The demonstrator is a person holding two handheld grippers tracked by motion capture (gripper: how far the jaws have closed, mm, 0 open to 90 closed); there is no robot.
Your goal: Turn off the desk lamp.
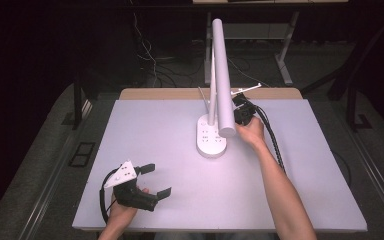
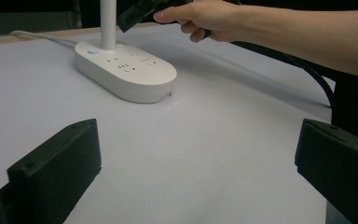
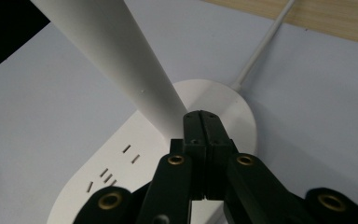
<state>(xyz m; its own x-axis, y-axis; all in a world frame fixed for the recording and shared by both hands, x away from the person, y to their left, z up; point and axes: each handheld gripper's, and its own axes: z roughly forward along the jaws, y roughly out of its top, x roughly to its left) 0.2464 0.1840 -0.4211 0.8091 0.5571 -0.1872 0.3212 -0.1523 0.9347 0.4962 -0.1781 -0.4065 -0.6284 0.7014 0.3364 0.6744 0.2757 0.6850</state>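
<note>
A white desk lamp stands mid-table, its oval base (image 1: 211,140) carrying socket slots and its long white bar head (image 1: 221,75) reaching toward the camera. My right gripper (image 1: 241,113) is at the lamp's right side, close above the base. In the right gripper view its jaws are pressed together, shut with nothing between them, and the gripper (image 3: 203,117) has its tips against the lamp's white tube (image 3: 121,60) above the base (image 3: 121,172). My left gripper (image 1: 156,180) rests open near the front left; its wide-spread fingers (image 2: 56,163) face the base (image 2: 126,70).
The lamp's white cable (image 3: 261,46) runs from the base to the table's far edge, where a wooden strip (image 1: 170,93) shows. The right forearm (image 1: 280,185) crosses the table's right half. Dark floor, cables and desk legs lie beyond the table.
</note>
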